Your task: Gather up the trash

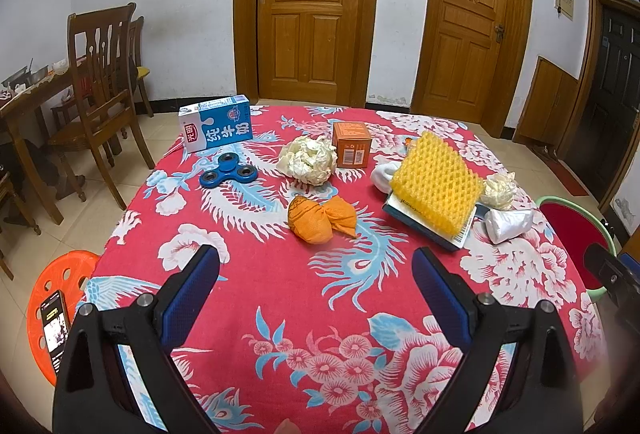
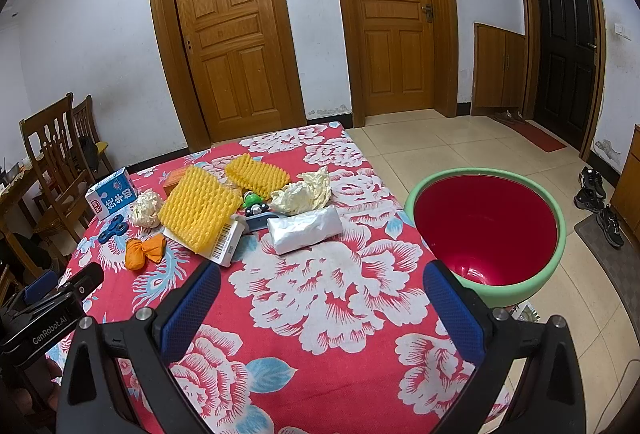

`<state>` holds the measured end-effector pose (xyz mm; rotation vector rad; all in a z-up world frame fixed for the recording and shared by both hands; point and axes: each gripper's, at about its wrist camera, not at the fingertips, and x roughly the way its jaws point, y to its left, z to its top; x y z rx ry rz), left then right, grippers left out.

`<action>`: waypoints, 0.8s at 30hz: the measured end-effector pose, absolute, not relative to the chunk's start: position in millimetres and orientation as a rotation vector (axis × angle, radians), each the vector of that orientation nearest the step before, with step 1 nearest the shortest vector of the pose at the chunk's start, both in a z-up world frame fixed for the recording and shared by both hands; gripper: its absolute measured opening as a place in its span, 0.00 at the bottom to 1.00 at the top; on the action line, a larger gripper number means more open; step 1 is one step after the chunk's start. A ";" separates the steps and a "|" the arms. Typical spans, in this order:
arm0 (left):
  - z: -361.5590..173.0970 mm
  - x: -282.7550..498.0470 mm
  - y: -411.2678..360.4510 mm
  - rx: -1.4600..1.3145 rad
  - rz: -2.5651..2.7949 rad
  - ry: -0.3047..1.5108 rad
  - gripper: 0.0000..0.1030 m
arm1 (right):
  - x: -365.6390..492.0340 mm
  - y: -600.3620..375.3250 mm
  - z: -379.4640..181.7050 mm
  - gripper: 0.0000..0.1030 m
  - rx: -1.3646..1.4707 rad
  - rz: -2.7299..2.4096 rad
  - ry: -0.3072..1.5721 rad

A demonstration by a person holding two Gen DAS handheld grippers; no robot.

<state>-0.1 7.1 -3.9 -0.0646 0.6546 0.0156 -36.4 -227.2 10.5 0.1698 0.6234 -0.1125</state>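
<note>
Tiled room, white walls, wooden doors behind; worktop (image 1: 280, 294) under a red cloth with white and blue flowers. From the left wrist: left gripper (image 1: 316, 286) spread wide and empty, hovering over bare cloth at the near side. Straight ahead, orange knotted bag (image 1: 322, 219), soft and light by the look, best pinched at the twisted waist between its two lobes. Beyond it, crumpled paper ball (image 1: 308, 160), feather-light and crushable, fine to squeeze anywhere. Just beside it, small orange box (image 1: 351, 144), stiff, flat sides good for the pads. Far left, milk carton (image 1: 216, 128) lying close to the worktop's far edge, weight impossible to tell. Blue fidget spinner (image 1: 229, 175) probably no trash. To the right, yellow foam net (image 1: 438, 184) draped over a book, springy, likely to slip unless pinched at an edge; white wrapped packet (image 1: 509, 225) near the right edge. Plenty of open cloth for the approach. From the right wrist: right gripper (image 2: 322, 294) also wide apart, holding nothing, over open cloth. White wrapped packet (image 2: 305, 229) closest, slick-looking wrap, so a grip across the short side seems safest. Larger crumpled paper (image 2: 304, 192) just behind it, a small green toy beside. Red basin with green rim (image 2: 486, 230) beyond the worktop's right edge, mouth open, short clear carry over that edge.
</note>
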 end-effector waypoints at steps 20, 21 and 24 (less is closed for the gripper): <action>-6.7 0.0 9.4 -0.065 0.011 0.666 0.93 | -35.9 -227.0 9.9 1.00 0.170 -0.113 0.627; -6.7 1.1 9.3 -0.065 0.011 0.668 0.93 | -35.6 -226.9 9.2 1.00 0.169 -0.113 0.627; -5.7 4.8 10.5 -0.065 0.012 0.673 0.93 | -32.9 -226.7 11.2 1.00 0.168 -0.117 0.627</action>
